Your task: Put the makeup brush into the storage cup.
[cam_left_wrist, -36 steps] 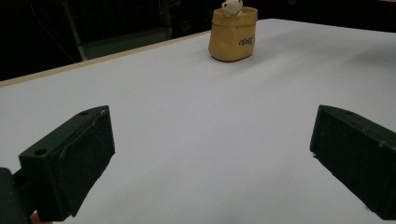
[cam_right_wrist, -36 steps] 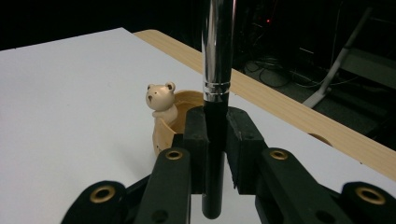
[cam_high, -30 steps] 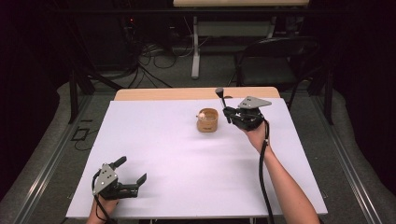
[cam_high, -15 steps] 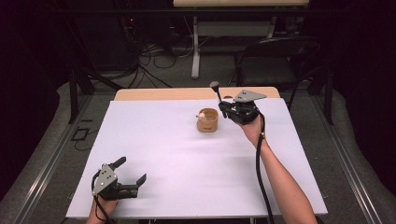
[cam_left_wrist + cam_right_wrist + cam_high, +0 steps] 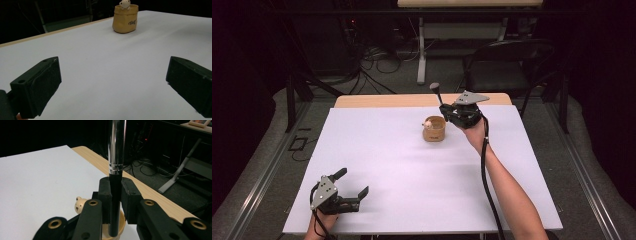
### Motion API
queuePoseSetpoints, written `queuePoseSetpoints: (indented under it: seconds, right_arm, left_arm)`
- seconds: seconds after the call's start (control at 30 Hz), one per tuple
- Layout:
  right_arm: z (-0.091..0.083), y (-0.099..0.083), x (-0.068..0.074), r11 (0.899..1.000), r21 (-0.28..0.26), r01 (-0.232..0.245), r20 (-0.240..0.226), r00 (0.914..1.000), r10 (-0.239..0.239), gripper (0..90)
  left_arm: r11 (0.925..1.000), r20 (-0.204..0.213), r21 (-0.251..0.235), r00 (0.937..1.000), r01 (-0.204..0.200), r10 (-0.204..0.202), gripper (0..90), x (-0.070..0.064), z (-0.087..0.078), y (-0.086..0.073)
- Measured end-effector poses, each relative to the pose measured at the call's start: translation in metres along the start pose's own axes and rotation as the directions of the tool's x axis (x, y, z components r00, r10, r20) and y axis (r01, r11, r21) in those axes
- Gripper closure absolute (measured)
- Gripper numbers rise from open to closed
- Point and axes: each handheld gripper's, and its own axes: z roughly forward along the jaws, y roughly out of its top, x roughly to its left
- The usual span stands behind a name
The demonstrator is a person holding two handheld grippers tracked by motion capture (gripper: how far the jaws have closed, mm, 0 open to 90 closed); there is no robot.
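Note:
A small tan pot (image 5: 434, 130) with a little bear figure (image 5: 428, 122) on its rim stands on the white table (image 5: 412, 165), right of centre toward the back. My right gripper (image 5: 447, 111) hovers just right of the pot, shut on a black and silver brush (image 5: 435, 94) that stands upright with its head up. In the right gripper view the brush handle (image 5: 115, 182) is pinched between the jaws, its lower end over the pot (image 5: 120, 225), with the bear (image 5: 80, 204) at the left. My left gripper (image 5: 354, 186) rests at the near left, open and empty; the left gripper view shows the pot (image 5: 125, 18) far ahead.
A wooden strip (image 5: 382, 101) runs along the table's far edge. Behind it are a dark chair (image 5: 507, 60), a table leg (image 5: 422, 55) and cables (image 5: 372, 65) on the floor. Metal rails (image 5: 257, 180) flank the table.
My right gripper has carried the brush left and a little toward the back, closer to the pot. The left gripper has stayed put.

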Motion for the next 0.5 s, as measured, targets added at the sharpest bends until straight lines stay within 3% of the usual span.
queuePoseSetpoints:
  seconds: [0.5]
  right_arm:
    - [0.024, -0.002, 0.003, 1.000, 0.014, -0.019, -0.026, 0.9995, 0.019, 79.3]
  left_arm:
    - [1.0000, -0.001, 0.000, 1.0000, -0.001, 0.001, 0.0, 0.000, -0.001, 0.000]
